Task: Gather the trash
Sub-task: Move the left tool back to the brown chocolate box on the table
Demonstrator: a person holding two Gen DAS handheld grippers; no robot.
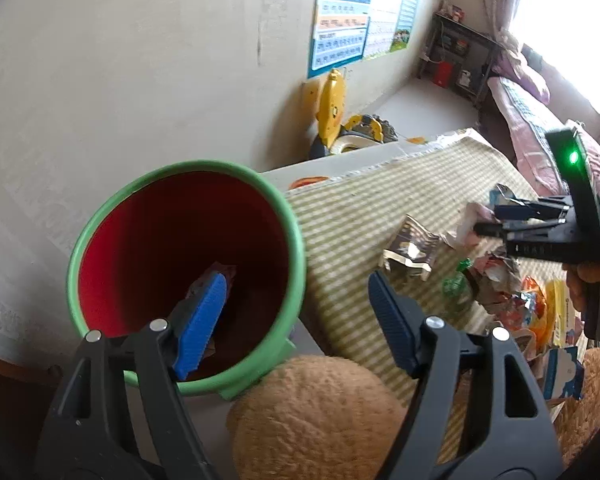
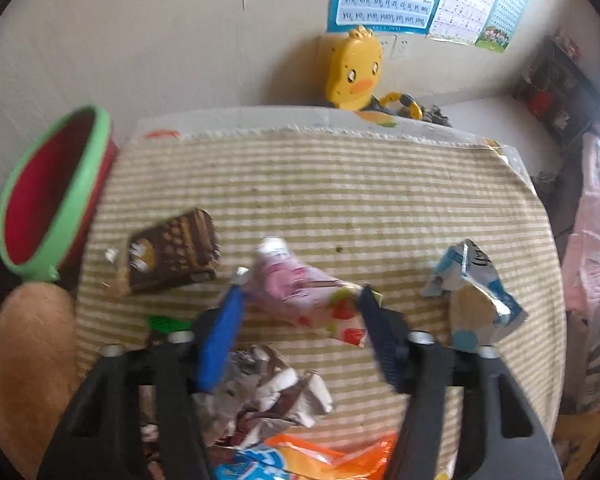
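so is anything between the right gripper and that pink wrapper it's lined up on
Nothing visible. The right gripper is open with the pink wrapper directly between its fingers on the striped mat. The brown wrapper lies off to the left and the blue-and-white wrapper to the right, both apart from it.

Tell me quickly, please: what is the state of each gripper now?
Left gripper: jaws open, empty, at the red bin.
Right gripper: jaws open around the pink wrapper, not closed on it.
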